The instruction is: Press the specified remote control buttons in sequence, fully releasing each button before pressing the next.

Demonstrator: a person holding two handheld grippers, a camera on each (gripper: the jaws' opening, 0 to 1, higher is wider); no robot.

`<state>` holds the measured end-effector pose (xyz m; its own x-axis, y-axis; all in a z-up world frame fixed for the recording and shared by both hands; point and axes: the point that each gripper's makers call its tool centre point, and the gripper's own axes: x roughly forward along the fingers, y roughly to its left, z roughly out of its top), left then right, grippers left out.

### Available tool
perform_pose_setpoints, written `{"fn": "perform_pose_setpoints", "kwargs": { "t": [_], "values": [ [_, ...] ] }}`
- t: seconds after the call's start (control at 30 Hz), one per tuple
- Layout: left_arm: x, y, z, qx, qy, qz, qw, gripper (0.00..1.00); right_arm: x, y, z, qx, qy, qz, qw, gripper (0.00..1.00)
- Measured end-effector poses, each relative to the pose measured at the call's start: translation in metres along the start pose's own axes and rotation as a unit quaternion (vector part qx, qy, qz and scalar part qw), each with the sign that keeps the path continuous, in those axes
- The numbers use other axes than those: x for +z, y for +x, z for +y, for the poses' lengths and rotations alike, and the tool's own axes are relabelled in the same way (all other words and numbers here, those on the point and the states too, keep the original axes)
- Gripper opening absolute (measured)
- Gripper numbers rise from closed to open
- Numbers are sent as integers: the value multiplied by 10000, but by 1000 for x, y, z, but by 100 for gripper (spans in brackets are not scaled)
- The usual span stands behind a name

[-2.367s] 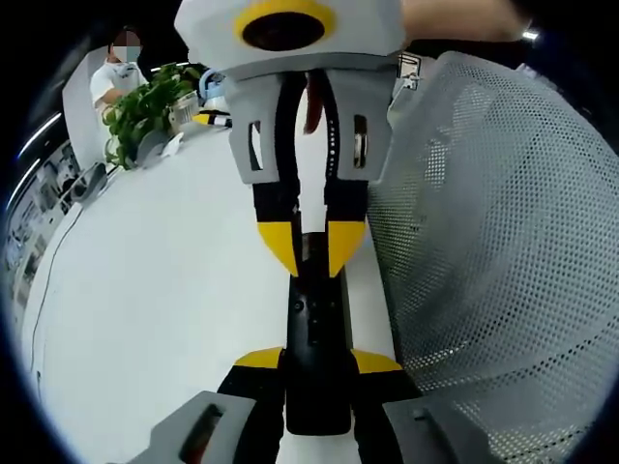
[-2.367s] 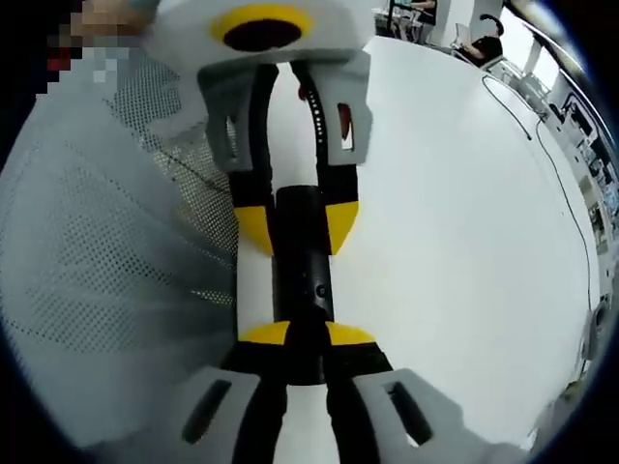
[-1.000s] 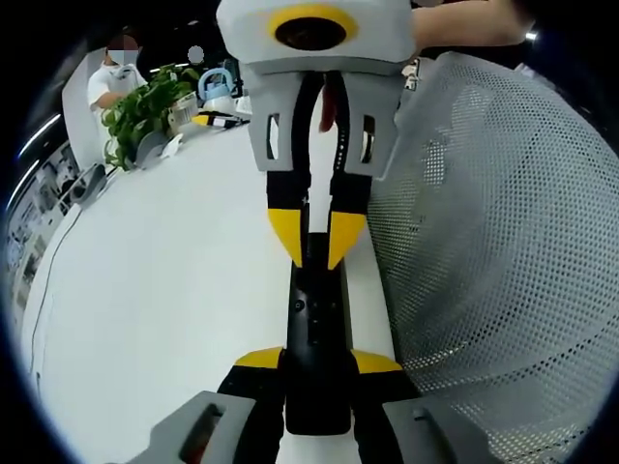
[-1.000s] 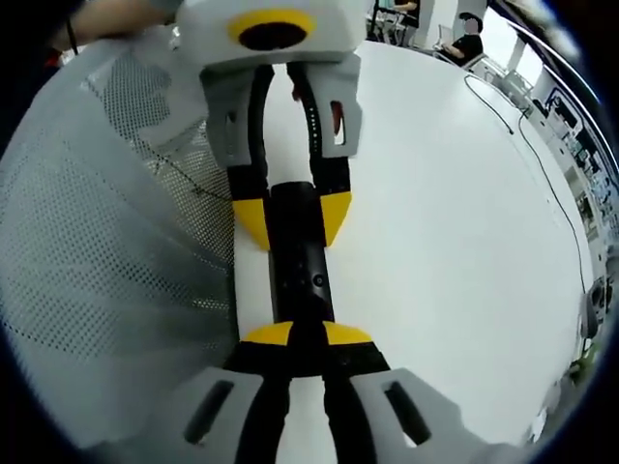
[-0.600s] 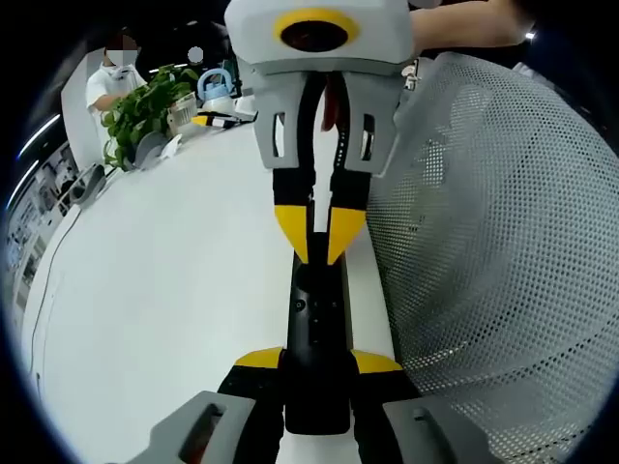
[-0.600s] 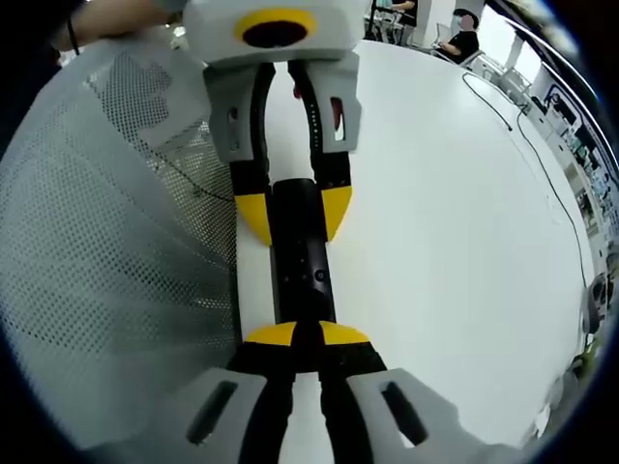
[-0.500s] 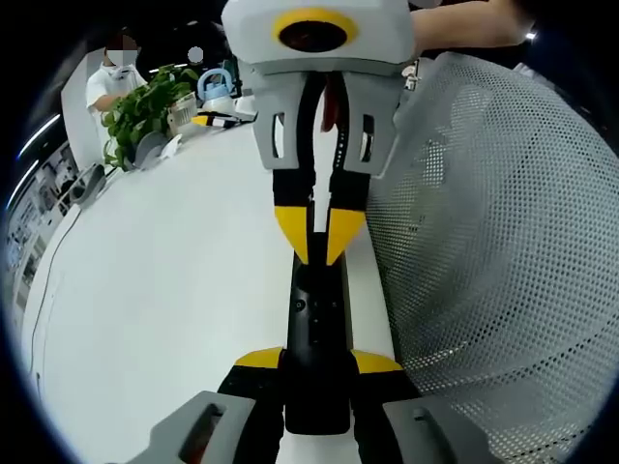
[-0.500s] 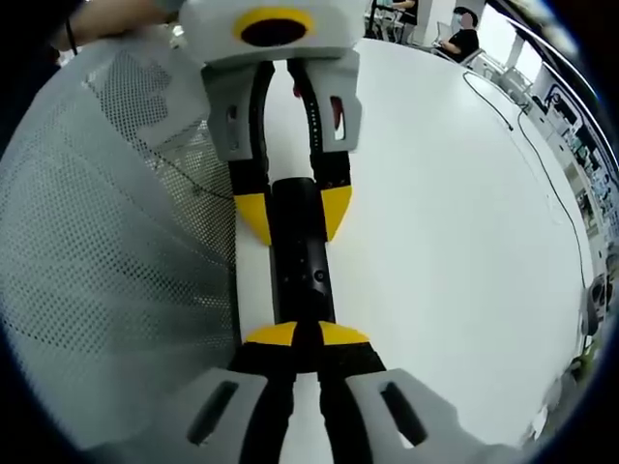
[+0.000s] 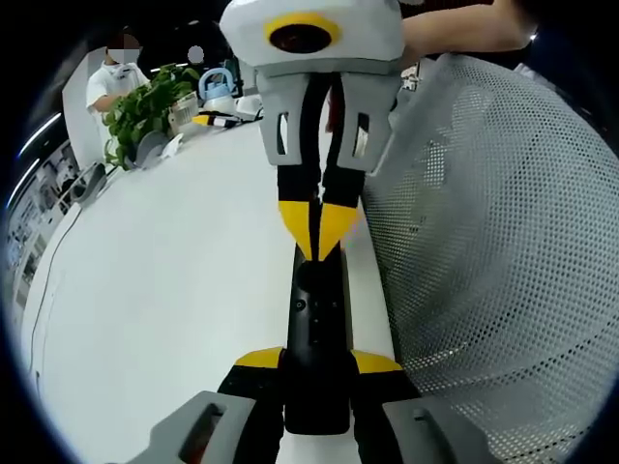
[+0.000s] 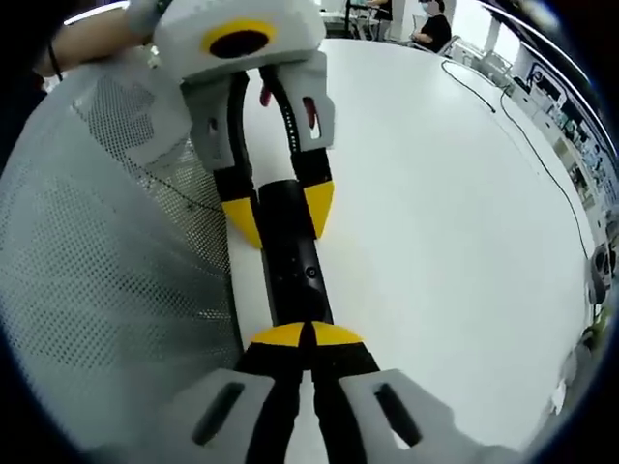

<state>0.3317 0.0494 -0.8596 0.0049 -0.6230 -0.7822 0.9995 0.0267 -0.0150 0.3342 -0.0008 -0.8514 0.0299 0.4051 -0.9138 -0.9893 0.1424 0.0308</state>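
Note:
A slim black remote control (image 9: 317, 309) lies lengthwise above the white table (image 9: 164, 290). My left gripper (image 9: 317, 362) is shut on its near end, one yellow-tipped jaw on each side. From the top of the left gripper view comes my right gripper (image 9: 314, 230), its yellow tips pressed together at the remote's far end. In the right gripper view, the right gripper (image 10: 305, 334) is shut with its tips over the remote (image 10: 295, 259). Whether they touch it I cannot tell. Beyond it the left gripper (image 10: 279, 215) clamps the other end.
A pale perforated mesh surface (image 9: 503, 242) runs close along one side of the remote, seen again as mesh (image 10: 106, 280). A potted plant (image 9: 145, 106) and a seated person are at the table's far end. A thin cable (image 10: 542, 155) crosses the table.
The right gripper's jaws, slightly apart astride the remote's end before, have come together. The left gripper and the remote have kept still. The right gripper view has tilted a little.

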Motion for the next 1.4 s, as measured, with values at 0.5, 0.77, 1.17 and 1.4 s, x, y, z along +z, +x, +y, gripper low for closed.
{"fn": "perform_pose_setpoints", "kwargs": {
  "t": [0.5, 0.77, 1.17, 1.4],
  "values": [
    [0, 0, 0, 7, 6, 1, 10000, 25, 0, 0, -1, -100, -444, 57, 9989, 0],
    [0, 0, 0, 14, -6, -5, 10000, 25, 2, 1, 0, -214, -565, 81, 9981, 0],
    [0, 0, 0, 13, 15, -3, 10000, 25, 11, 6, 3, -143, -615, -13, 9980, 0],
    [0, 0, 0, 6, 19, 6, 10000, 25, 12, 8, 0, 33, -194, 157, 9997, 0]
  ]
}}
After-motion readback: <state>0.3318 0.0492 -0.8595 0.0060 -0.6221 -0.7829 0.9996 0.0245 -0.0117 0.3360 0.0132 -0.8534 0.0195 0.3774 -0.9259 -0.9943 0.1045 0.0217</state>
